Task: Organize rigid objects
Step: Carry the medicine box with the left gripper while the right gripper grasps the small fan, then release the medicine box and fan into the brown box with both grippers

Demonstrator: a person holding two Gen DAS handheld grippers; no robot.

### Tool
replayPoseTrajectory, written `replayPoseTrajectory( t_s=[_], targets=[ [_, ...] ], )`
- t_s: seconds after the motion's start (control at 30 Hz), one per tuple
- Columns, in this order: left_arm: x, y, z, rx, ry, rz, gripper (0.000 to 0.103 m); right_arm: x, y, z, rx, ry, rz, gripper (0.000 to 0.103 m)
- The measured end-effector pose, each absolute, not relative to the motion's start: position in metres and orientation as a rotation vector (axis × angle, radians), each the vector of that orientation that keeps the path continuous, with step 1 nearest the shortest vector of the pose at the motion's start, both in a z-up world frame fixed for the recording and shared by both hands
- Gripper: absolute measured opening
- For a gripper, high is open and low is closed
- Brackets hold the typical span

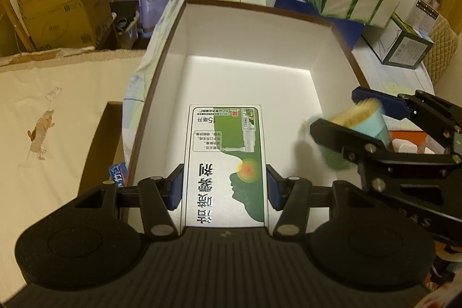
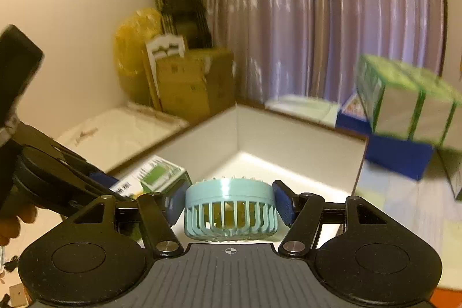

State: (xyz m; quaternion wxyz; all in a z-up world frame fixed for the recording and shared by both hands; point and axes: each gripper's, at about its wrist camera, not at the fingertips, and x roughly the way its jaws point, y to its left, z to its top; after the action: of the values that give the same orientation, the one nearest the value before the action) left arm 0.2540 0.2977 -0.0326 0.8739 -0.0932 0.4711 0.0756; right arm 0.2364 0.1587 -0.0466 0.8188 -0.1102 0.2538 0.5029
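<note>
blurred: round blue object (image 1: pixel 366 120) in right tongs (image 1: pixel 343 117) | small print: carton (image 1: pixel 226 163) unreadable

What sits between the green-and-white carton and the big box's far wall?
Nothing: bare white floor of the box runs from the carton to the far wall, in the left wrist view.

Left wrist view looks steeply down into the white box (image 1: pixel 245 48); right looks shallower across it (image 2: pixel 260 134), both close.

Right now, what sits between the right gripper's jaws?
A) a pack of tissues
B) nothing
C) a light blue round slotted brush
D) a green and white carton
C: in the right wrist view the blue pads of the right gripper press both sides of the light blue brush, above the white box.
</note>
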Motion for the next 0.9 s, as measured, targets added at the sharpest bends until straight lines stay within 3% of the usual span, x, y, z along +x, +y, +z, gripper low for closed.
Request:
replayPoseTrajectory(
  t_s=[0.23, 0.37, 0.9],
  targets=[
    [0.259, 0.295, -0.039, -0.184, 1.000, 0.142, 0.051, 0.240, 0.157, -0.048, -0.274, 0.586, 1.047, 0.061],
    [0.261, 0.292, -0.037, -0.164, 0.993, 0.138, 0.061, 0.241, 0.151, -0.048, -0.260, 0.625, 1.036, 0.061],
    [0.252, 0.284, -0.028, -0.151, 0.968, 0.137, 0.061, 0.227, 0.131, -0.042, -0.242, 0.650, 1.010, 0.061]
  ],
)
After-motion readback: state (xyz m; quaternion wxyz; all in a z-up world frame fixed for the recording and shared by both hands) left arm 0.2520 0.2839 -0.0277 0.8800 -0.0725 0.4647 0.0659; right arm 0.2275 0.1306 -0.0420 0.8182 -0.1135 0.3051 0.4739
